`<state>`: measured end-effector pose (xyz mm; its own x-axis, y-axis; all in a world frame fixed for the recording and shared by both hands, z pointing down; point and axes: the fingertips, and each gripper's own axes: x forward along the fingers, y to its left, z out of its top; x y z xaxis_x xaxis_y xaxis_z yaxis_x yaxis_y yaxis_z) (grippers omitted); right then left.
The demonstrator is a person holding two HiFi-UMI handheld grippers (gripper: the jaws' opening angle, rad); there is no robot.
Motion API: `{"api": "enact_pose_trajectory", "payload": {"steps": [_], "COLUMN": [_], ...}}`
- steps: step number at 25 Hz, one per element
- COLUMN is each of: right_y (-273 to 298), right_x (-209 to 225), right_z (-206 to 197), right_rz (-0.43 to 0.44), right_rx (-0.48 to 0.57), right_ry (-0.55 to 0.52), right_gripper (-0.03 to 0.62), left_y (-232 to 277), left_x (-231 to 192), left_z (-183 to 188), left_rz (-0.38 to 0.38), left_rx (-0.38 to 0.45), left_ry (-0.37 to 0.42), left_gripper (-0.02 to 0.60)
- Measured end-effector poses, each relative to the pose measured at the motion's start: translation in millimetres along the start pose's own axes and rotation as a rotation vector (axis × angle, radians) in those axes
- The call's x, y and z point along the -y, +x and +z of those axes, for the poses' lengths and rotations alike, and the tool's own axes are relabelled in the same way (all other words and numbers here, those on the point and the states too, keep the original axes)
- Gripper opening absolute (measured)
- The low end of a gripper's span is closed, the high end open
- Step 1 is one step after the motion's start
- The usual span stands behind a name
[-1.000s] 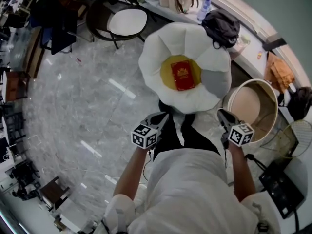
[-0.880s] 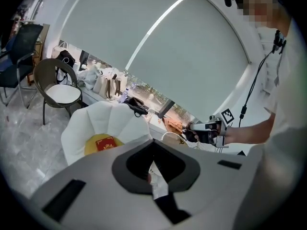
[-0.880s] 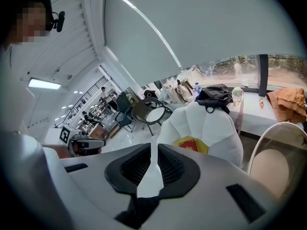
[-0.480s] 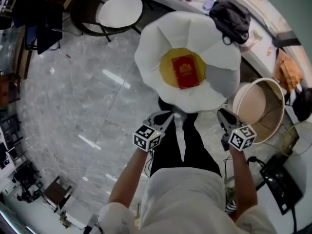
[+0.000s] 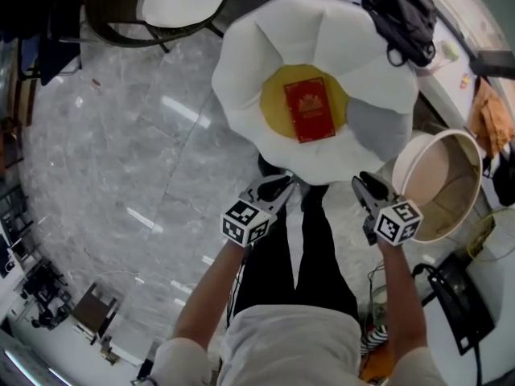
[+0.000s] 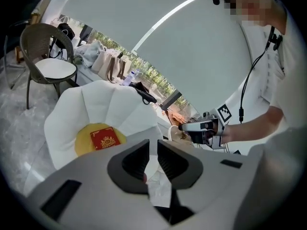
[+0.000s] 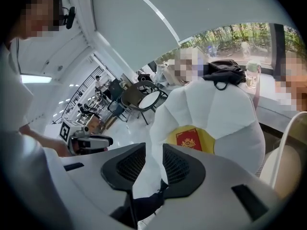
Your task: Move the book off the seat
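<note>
The left gripper (image 6: 153,148) has just been opening its jaws, which stand a little apart with nothing between them. Beyond them, the red book (image 6: 105,139) lies flat on the yellow centre of the white petal-shaped seat (image 6: 98,104).

The centre of the flower-shaped seat (image 5: 273,107) is open from above; raised white petals (image 5: 257,47) ring it. A black bag (image 5: 402,14) sits at its far-right rim, and a round tub (image 5: 438,183) stands just right. The marble floor (image 5: 121,159) left of the seat lies open.

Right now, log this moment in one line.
book: flat on seat, yellow centre, untouched | left gripper: jaws just opening, empty, short of seat | right gripper: jaws just opening, empty
</note>
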<state>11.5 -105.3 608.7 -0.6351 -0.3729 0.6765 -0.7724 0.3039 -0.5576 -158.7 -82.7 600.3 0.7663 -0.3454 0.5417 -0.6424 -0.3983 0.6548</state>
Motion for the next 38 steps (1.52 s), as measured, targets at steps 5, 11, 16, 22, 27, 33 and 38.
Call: {"api": "enact_pose_trajectory", "payload": {"steps": [5, 11, 16, 22, 27, 33, 38], "right_y": [37.0, 88.6, 132.0, 179.2, 213.7, 251.3, 278.2], "right_x": [26.9, 60.8, 96.4, 137.8, 170.2, 206.0, 236.3], "right_z": [-7.6, -25.3, -52.5, -86.8, -114.3, -143.0, -166.4], "right_rz": [-0.004, 0.002, -0.007, -0.038, -0.052, -0.076, -0.097], "right_rx": [-0.024, -0.058, -0.098, -0.140, -0.184, -0.235, -0.274], "right_ry": [-0.010, -0.032, -0.041, -0.018, -0.018, -0.023, -0.006], "right_gripper": [0.130, 0.137, 0.150, 0.172, 0.187, 0.215, 0.242], "left_y": [28.7, 67.3, 100.4, 140.2, 173.2, 208.4, 239.4], "left_x": [-36.7, -91.1, -131.7, -171.3, -198.5, -225.8, -249.5], "left_z": [-16.9, -46.7, -73.3, -102.7, -132.5, -169.1, -187.6], "left_rz": [0.004, 0.026, 0.050, 0.072, 0.087, 0.093, 0.105], "left_rx": [-0.020, -0.037, -0.034, -0.044, -0.078, -0.134, -0.158], "left_ry": [-0.016, -0.047, -0.110, -0.151, -0.174, -0.206, -0.235], "left_gripper": [0.067, 0.084, 0.102, 0.129, 0.140, 0.164, 0.176]}}
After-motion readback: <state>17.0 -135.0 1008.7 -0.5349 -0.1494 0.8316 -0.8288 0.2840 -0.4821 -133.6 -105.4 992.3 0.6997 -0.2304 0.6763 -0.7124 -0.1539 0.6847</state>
